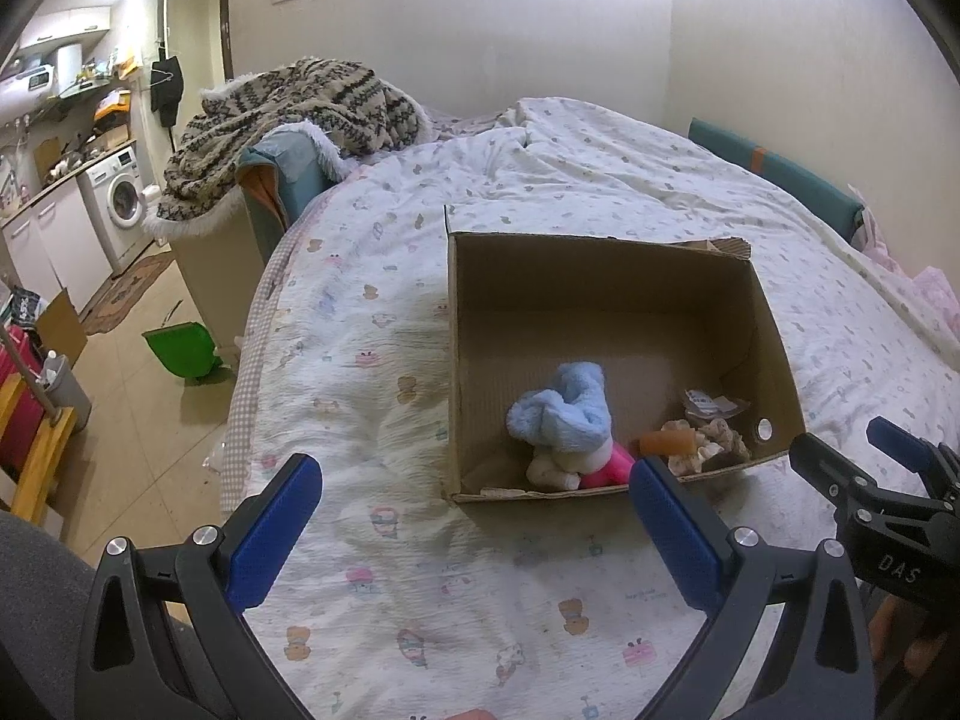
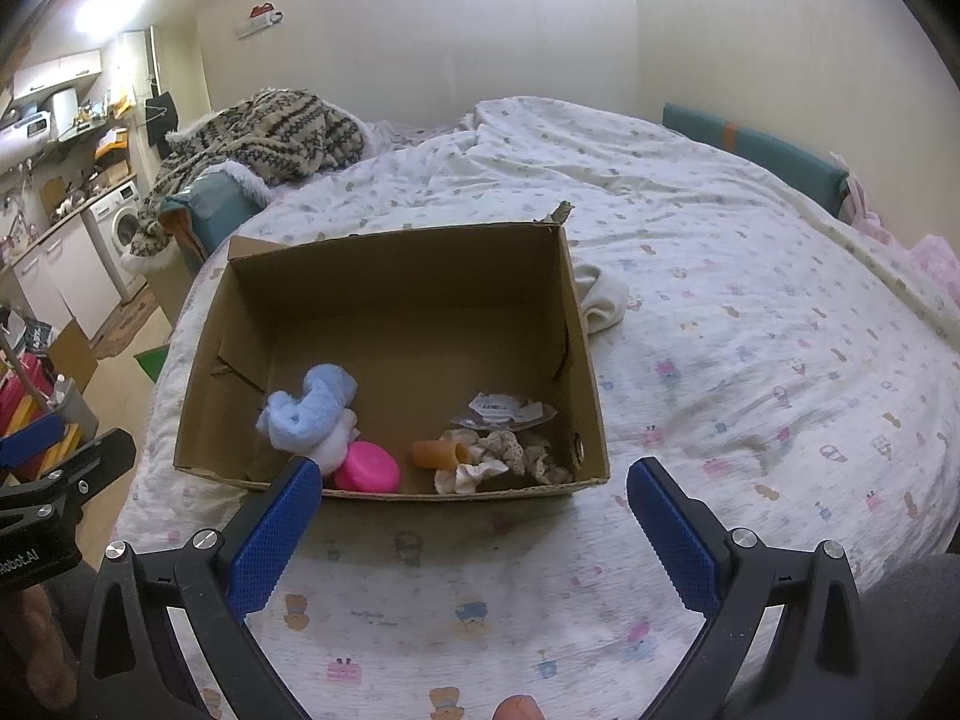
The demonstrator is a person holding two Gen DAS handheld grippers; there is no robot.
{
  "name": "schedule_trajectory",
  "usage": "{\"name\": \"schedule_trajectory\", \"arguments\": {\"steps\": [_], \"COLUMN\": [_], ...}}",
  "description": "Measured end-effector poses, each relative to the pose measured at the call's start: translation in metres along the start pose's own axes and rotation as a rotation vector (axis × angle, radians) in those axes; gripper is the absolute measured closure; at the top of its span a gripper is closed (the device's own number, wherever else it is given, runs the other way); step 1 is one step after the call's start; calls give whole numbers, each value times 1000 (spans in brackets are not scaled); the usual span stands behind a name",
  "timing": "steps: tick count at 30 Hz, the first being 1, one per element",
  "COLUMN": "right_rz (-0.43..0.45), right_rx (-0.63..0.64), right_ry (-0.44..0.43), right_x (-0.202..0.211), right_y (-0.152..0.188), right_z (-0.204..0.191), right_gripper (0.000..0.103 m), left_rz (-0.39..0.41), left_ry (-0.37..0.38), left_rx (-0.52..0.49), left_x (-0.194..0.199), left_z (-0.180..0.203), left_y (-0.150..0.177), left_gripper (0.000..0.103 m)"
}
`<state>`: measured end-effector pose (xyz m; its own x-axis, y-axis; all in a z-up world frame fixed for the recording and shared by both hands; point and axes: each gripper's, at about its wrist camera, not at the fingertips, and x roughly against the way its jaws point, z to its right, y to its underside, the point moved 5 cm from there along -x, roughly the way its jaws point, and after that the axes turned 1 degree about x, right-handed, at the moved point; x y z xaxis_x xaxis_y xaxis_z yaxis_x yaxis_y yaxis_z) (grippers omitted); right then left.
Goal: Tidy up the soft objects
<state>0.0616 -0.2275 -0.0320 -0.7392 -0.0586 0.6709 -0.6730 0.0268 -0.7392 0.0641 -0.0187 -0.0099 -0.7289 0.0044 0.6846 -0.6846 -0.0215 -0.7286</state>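
An open cardboard box point(image 1: 612, 276) point(image 2: 396, 276) sits on the bed. Inside lie a fluffy light-blue cloth point(image 1: 567, 405) point(image 2: 312, 411), a white soft piece point(image 1: 555, 471), a pink round object point(image 2: 367, 467) point(image 1: 606, 471), an orange tube point(image 2: 437, 453) point(image 1: 669, 441), lace scrunchies point(image 2: 510, 456) point(image 1: 714, 444) and a crinkled plastic packet point(image 2: 501, 408). A white cloth point(image 2: 603, 297) lies on the bed just right of the box. My left gripper point(image 1: 474, 510) is open before the box's near wall, nothing between its fingers. My right gripper point(image 2: 474, 510) is open too, holding nothing.
A printed quilt point(image 1: 420, 312) covers the bed. A patterned knit blanket point(image 1: 288, 120) is heaped over a teal headboard at the far left. A green dustpan point(image 1: 183, 351) lies on the floor beside the bed. Kitchen units and a washing machine point(image 1: 120, 198) stand further left.
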Motion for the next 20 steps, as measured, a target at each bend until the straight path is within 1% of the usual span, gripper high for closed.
{"name": "schedule_trajectory", "arguments": {"steps": [13, 20], "right_rz": [-11, -12], "right_rx": [-10, -10], "right_ry": [-5, -5], "right_x": [-2, -3], "right_y": [2, 2], "right_z": [0, 0], "right_gripper": [0, 0], "left_rz": [-4, -21], "left_ry": [5, 12], "left_rx": [1, 11], "left_x": [-1, -5], "left_z": [1, 2], "left_y": [0, 2], "left_gripper": [1, 1]}}
